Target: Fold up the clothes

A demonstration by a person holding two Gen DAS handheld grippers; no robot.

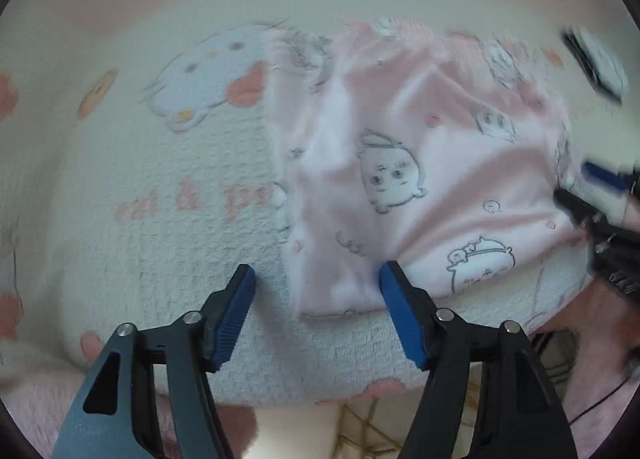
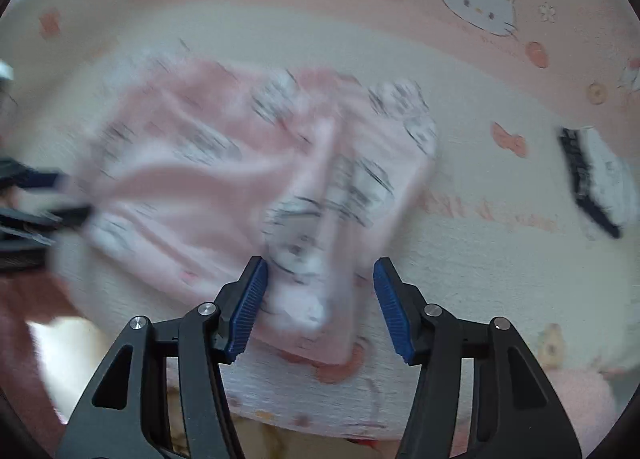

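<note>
A pink garment (image 1: 400,179) printed with cartoon animals lies folded on a cream blanket (image 1: 160,219). My left gripper (image 1: 316,279) stands open above the garment's near left corner, with the cloth edge between its blue pads and neither pad pressing. In the right wrist view the garment (image 2: 200,163) is blurred. My right gripper (image 2: 320,279) straddles its near right corner; the pads stand apart and the right pad is clear of the cloth. Each gripper shows in the other's view: the right gripper (image 1: 580,187) at the right edge, the left gripper (image 2: 60,197) at the left edge.
The blanket (image 2: 500,259) carries cat faces, bows and pink lettering. A black-and-white object (image 2: 600,179) lies on it to the right of the garment, also seen blurred (image 1: 596,63). The blanket's near edge drops off just below the grippers. Fuzzy pink fabric (image 2: 580,399) sits at the lower right.
</note>
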